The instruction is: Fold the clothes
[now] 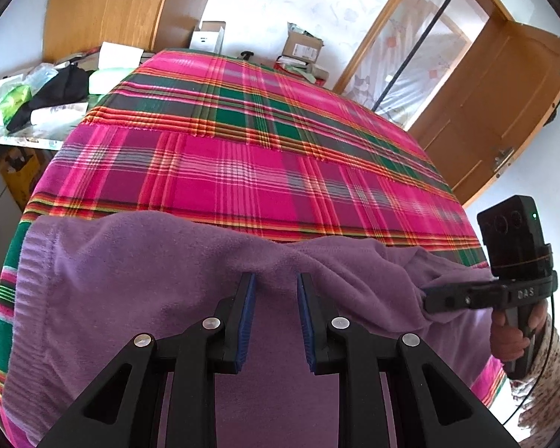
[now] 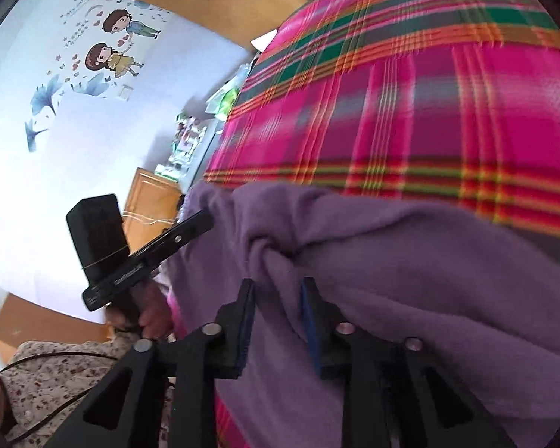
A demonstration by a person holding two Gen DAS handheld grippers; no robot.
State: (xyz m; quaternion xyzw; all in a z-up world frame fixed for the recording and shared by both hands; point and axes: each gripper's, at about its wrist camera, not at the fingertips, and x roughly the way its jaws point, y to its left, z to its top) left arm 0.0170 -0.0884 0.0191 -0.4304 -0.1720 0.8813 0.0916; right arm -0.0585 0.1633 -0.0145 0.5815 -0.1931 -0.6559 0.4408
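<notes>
Straddling a raised pucker of the purple fleece garment (image 1: 130, 298), the left fingers (image 1: 276, 287) stand apart, blue pads not seen pressing; right fingers (image 2: 276, 291) likewise parted over a twisted ridge of cloth, no clamp visible; garment lies bunched on the plaid bedspread (image 1: 242, 149) at the bed's near edge; looks soft, light, limp, slightly grippy, so pinch a hem or fold ridge; both grippers pitch downward, each hand (image 1: 511, 336) on its handle, floral sleeve (image 2: 56, 373) behind.
</notes>
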